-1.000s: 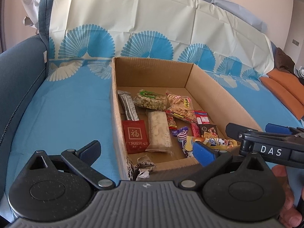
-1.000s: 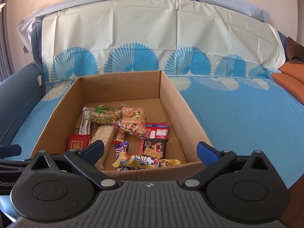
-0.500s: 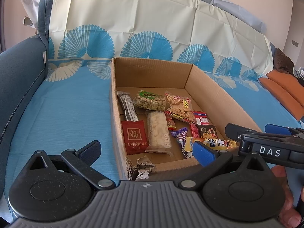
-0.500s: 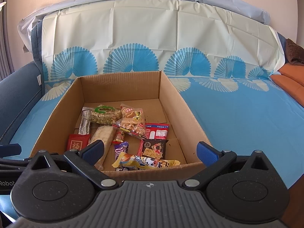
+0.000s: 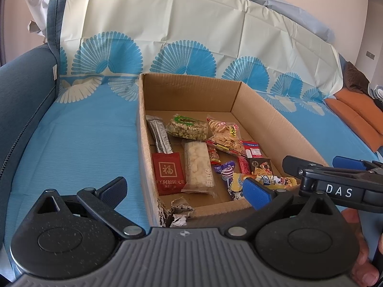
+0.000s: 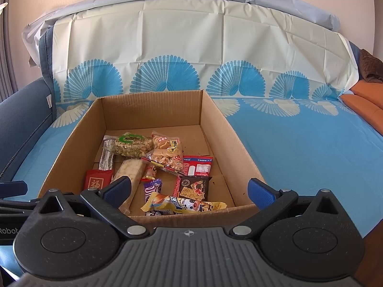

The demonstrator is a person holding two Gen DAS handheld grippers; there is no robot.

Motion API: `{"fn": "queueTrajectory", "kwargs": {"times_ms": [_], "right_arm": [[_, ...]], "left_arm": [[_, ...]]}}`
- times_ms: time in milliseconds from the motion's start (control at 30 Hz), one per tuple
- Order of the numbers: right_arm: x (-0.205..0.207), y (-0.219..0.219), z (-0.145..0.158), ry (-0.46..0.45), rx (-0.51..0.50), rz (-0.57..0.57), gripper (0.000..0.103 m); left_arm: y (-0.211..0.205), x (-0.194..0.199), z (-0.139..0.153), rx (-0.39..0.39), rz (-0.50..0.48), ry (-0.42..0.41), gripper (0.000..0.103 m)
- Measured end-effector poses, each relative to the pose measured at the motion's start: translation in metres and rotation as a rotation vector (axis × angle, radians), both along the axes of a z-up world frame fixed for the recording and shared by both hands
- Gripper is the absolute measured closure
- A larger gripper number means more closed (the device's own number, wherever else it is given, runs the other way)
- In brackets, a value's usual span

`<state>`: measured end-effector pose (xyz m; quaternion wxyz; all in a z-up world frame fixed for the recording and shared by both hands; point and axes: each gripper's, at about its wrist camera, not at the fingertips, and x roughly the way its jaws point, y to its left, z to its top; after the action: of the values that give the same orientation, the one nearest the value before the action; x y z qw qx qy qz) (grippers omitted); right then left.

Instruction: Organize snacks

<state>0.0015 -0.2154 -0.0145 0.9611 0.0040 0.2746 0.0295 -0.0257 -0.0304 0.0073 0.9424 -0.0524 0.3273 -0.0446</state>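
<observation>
Snacks (image 6: 167, 167) loose on floor of box (image 6: 153, 110), bunched toward near wall. Right gripper (image 6: 189, 191) centred just outside that wall, jaws wide apart, empty. Left gripper (image 5: 184, 191) off near-left corner, jaws wide, empty. Yellow pack (image 6: 184, 205) nearest right gripper, long axis along near wall, crosswise to fingers.

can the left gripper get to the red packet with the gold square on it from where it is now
Probably yes. The left gripper is open and empty, and the red packet lies flat and uncovered by the cardboard box's left wall. It would have to clear the torn near corner and come down from above.
</observation>
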Motion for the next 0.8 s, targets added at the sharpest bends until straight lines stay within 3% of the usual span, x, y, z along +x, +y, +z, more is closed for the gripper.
{"fn": "queueTrajectory", "kwargs": {"times_ms": [800], "right_arm": [[0.0052,0.0011,-0.0006,0.022,0.012,-0.024,0.001]], "left_arm": [[-0.0022,0.004,-0.0014,-0.018,-0.013,0.001,0.0]]}}
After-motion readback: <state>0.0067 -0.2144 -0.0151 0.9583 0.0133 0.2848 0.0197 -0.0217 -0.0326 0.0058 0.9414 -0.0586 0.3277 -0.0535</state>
